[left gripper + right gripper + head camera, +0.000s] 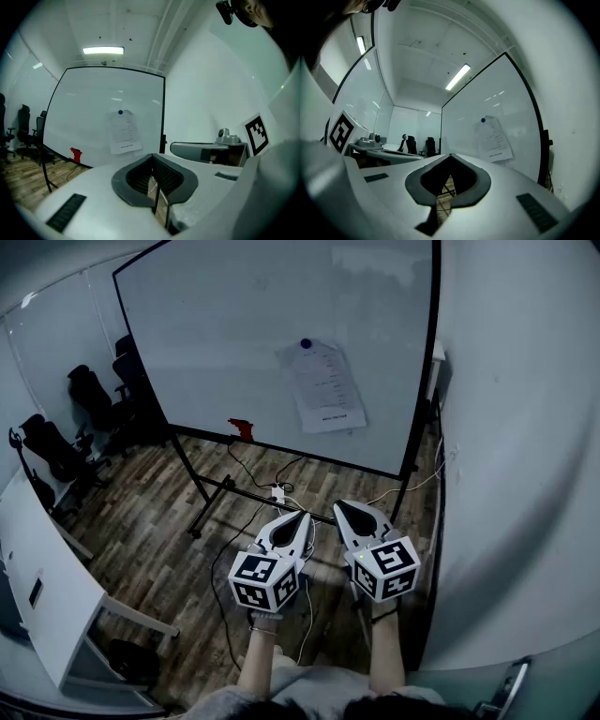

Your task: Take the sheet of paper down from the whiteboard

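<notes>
A white printed sheet of paper [323, 385] hangs on the whiteboard [234, 324], pinned at its top by a round blue magnet [306, 344]. Both grippers are held side by side, level, well short of the board and below the sheet. My left gripper [305, 517] is shut with nothing in it, and so is my right gripper [339, 507]. In the left gripper view the paper [125, 132] and magnet [121, 112] lie ahead, above the closed tips of the left gripper [151, 157]. The right gripper view shows the paper [493, 139] to the upper right of the right gripper [451, 154].
A red object [242, 428] sits on the board's lower ledge. The board's wheeled stand [211, 493] and cables [272, 486] lie on the wooden floor. Black office chairs [89, 395] stand at left, a white desk [42, 587] at lower left, a white wall [516, 446] close on the right.
</notes>
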The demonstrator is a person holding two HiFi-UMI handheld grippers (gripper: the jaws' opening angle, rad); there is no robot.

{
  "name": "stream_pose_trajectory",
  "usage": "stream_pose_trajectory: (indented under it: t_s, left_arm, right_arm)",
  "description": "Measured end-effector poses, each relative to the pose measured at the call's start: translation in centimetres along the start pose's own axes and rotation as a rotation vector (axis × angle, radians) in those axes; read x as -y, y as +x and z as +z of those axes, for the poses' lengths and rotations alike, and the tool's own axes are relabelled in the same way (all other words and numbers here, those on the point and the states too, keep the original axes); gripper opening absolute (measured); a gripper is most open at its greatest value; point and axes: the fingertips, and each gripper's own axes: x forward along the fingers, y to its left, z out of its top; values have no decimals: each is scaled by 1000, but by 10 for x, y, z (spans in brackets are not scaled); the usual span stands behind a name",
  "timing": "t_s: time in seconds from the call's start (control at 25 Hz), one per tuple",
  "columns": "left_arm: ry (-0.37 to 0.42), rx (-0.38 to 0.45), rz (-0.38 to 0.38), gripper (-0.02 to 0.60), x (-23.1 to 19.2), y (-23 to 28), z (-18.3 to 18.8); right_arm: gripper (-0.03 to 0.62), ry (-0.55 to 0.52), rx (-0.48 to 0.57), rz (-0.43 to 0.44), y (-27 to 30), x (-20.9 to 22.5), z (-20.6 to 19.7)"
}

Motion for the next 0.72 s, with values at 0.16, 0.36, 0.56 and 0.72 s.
stream_pose_trajectory:
  t_s: [0.16,0.36,0.56,0.72]
  left_arm:
    - [-9,-4,7,6,3,6,-3]
    - [-18,8,-7,6,7,9,-3]
    - [-11,4,3,6,10,14,-4]
    - [-3,-11,27,6,5,12,-8]
  right_arm:
    - [0,0,-1,23,-2,3,-1]
    - [0,-25,4,40,-3,3,3]
    - [0,-24,11,49,-6,11,4]
    - [0,-18,20,44,-5,19,4]
